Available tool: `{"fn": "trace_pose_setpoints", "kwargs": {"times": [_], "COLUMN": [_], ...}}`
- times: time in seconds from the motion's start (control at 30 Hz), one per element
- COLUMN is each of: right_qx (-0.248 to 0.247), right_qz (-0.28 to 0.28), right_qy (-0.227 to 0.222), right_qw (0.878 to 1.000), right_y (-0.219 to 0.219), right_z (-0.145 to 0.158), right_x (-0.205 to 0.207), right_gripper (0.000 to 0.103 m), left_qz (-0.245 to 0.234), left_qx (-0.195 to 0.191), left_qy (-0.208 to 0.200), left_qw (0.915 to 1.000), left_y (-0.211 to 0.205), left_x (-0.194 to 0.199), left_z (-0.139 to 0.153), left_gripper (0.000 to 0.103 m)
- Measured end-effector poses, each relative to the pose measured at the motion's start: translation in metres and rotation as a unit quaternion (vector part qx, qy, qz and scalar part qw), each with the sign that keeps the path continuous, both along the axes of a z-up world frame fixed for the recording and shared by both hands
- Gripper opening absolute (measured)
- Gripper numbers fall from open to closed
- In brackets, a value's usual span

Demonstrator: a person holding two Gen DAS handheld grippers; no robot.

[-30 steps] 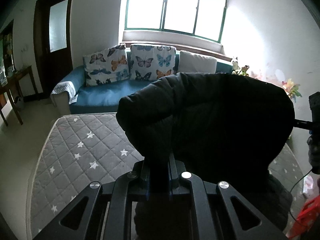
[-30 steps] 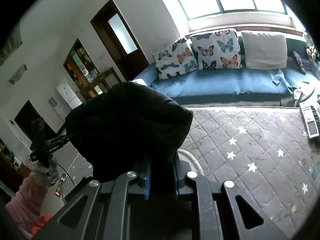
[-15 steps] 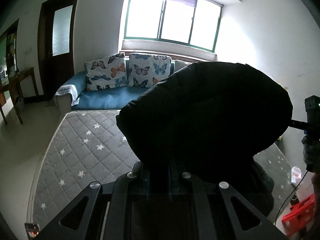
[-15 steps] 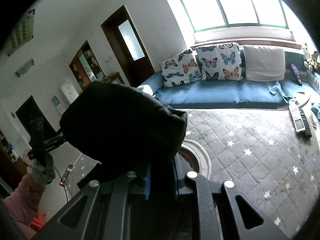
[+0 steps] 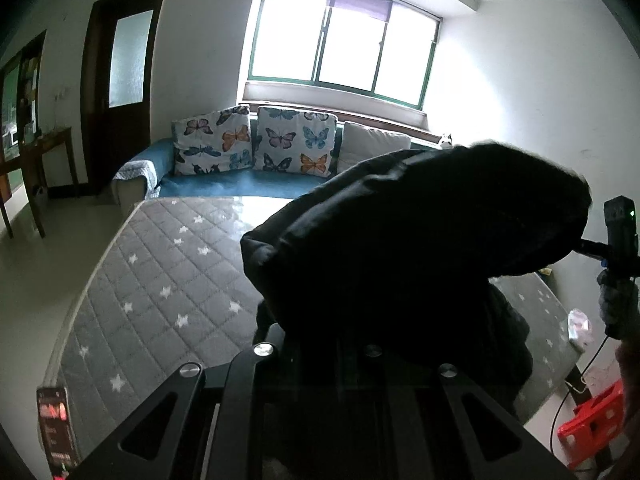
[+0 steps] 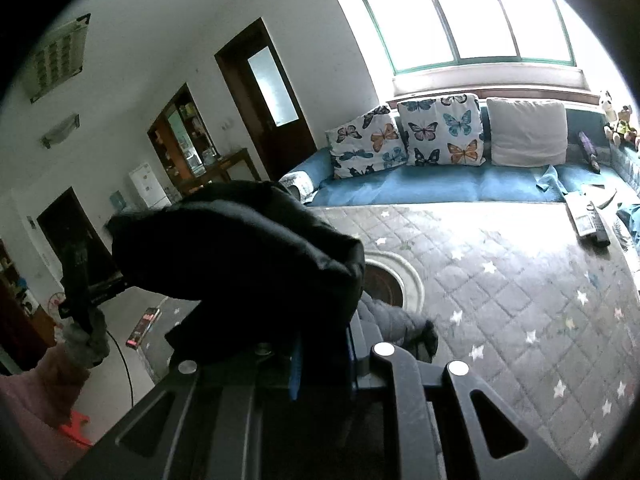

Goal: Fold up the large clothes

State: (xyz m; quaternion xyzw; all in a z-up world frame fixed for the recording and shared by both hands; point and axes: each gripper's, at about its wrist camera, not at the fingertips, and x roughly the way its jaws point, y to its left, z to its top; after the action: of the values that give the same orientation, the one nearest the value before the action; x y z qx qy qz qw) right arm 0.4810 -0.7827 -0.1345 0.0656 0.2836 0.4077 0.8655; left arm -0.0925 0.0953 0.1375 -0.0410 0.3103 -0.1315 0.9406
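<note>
Over the last second the black padded garment (image 5: 420,240) has been carried back across the grey star-quilted mattress (image 5: 160,280): in the left wrist view the blue sofa (image 5: 240,184) now sits farther off at 12 o'clock and more of the mattress is uncovered at 9 o'clock, where a phone (image 5: 56,428) has come into sight at 7 o'clock. In the right wrist view a round white-rimmed patch (image 6: 394,284) on the mattress, earlier mostly hidden, is now exposed at the picture's centre.

The garment is held in the air, bunched and doubled, with a lower part trailing down onto the mattress. It is judged that a fold is being drawn over or the piece repositioned; nothing flat or finished is yet laid down.

The left claw (image 5: 320,344) is closed narrow on the garment's fabric, its tips buried under the dark cloth. The right claw (image 6: 320,344) is likewise pinched narrow on a thick fold of the same garment. In each view the other claw is seen at the far edge, gripped by a gloved hand (image 6: 86,340).

Counted: one garment, two claws, one mattress, one sofa. On the sofa three cushions are seen: two butterfly-printed (image 6: 440,128) and one plain (image 6: 528,132). One phone and one red stool (image 5: 592,420) are seen, the stool at 4 o'clock.
</note>
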Motion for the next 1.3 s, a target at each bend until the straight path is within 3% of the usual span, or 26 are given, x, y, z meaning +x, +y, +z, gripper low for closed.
{"fn": "trace_pose_setpoints", "kwargs": {"times": [0.5, 0.8, 1.13, 1.3], "right_qx": [-0.019, -0.037, -0.123, -0.167], "right_qz": [0.013, 0.013, 0.022, 0.026], "right_qy": [0.002, 0.006, -0.012, -0.024], "right_qw": [1.0, 0.999, 0.992, 0.985], "right_y": [-0.011, -0.013, 0.008, 0.014], "right_z": [-0.051, -0.076, -0.101, -0.102], "right_x": [-0.067, -0.087, -0.101, -0.112], "right_gripper": [0.02, 0.02, 0.022, 0.022], "left_qz": [-0.003, 0.002, 0.055, 0.057], "left_qx": [-0.011, -0.012, -0.047, -0.053], "left_qy": [0.018, 0.04, 0.111, 0.111], "left_qw": [0.9998, 0.9991, 0.9912, 0.9908], "left_y": [0.011, 0.017, 0.061, 0.08], "left_x": [-0.086, -0.105, -0.121, -0.131], "left_z": [-0.063, -0.101, -0.172, -0.163], "left_gripper": [0.012, 0.012, 0.007, 0.007]}}
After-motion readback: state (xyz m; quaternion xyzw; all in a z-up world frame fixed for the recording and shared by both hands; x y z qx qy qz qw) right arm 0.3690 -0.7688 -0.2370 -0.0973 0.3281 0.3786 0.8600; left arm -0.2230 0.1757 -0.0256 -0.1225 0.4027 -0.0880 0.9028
